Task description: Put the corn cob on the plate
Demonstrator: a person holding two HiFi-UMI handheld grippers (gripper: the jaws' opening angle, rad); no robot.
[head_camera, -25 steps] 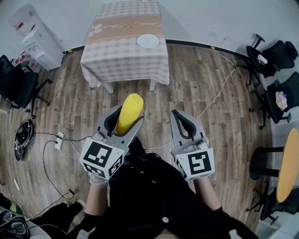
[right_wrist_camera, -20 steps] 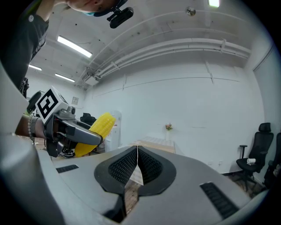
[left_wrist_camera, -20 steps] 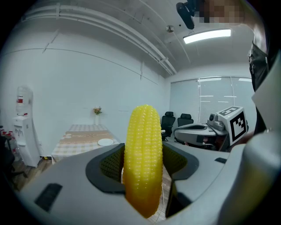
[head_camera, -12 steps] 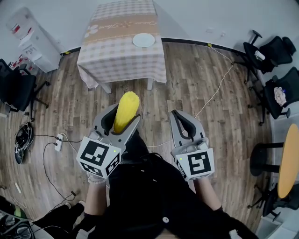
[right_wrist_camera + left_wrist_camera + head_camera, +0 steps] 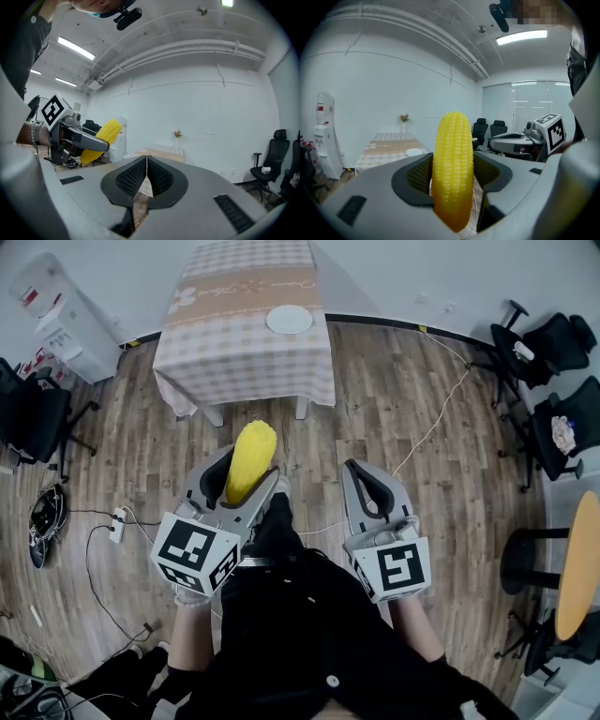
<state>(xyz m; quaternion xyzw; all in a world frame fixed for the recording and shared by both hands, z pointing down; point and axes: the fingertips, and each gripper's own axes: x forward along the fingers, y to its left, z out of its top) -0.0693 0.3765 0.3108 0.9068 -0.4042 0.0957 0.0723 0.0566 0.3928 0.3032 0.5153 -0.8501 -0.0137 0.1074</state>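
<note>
Left gripper carrying the corn cob, plate sitting far ahead on the table

The left gripper [image 5: 249, 471] is pinching the yellow corn cob [image 5: 249, 457] between its dark ribbed pads, gripping it around the lower half, so the cob is standing lengthwise along the jaws with its rounded tip poking out past them. The right gripper [image 5: 362, 474] is hovering just beside it at about the same height, its jaws pressed together pad against pad. The person is holding both over the wooden floor [image 5: 394, 418], well apart from the table [image 5: 234, 352] with the checked cloth. The white plate [image 5: 289, 320] is lying on that table near its right edge. Black office chairs [image 5: 553, 381] are standing off to the right, and a white water dispenser [image 5: 66, 320] is standing by the wall to the left of the table
</note>
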